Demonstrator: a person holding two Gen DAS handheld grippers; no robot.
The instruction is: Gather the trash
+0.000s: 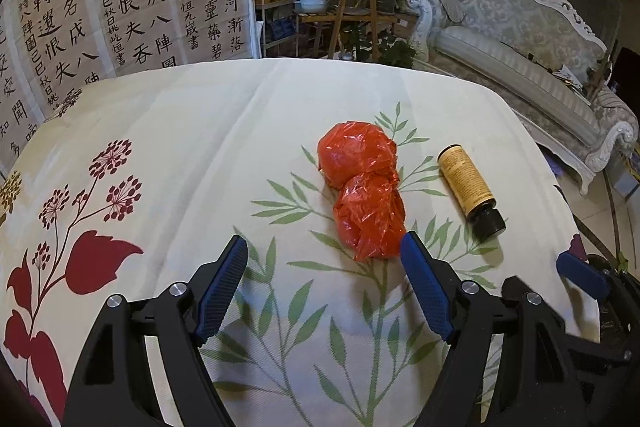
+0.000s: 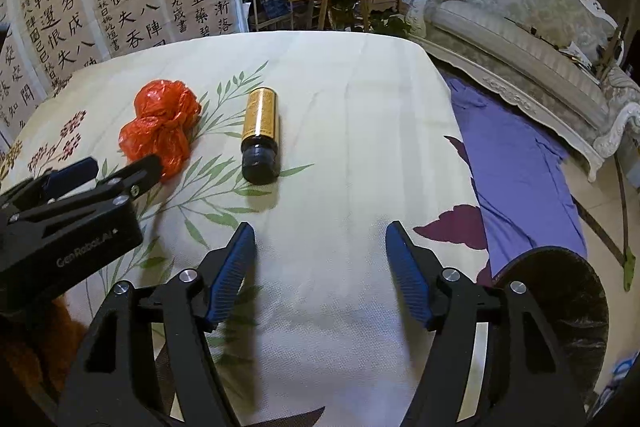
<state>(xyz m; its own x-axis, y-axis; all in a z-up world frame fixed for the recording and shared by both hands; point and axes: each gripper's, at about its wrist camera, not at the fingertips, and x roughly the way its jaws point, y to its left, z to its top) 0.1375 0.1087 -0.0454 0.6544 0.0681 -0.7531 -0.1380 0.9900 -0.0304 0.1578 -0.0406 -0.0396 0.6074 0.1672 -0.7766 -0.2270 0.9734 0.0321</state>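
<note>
Nearest the viewer, two black hand-held grippers with ribbed blue finger pads are held side by side above a table covered by a cream cloth printed with green leaves and dark red flowers (image 2: 344,115). The left gripper (image 1: 324,267) is seen with its jaws spread wide and nothing between them; its right pad lies just beside the near edge of a crumpled red plastic bag, bunched into two lumps (image 1: 364,187), though contact cannot be confirmed. The right gripper (image 2: 320,251) is likewise seen with jaws parted fairly wide and empty, only bare cloth lying between them. A little further on, just right of the bag, a small amber bottle with a yellow label and a black cap (image 2: 260,135) is found lying on its side, cap toward the viewer. Beyond the table, calligraphy panels, potted plants and an ornate pale sofa can be made out. The approach stage is judged to be in hand, nothing yet having been picked up. For the next move, each gripper would probably need to be advanced until its item is straddled, then closed.
</note>
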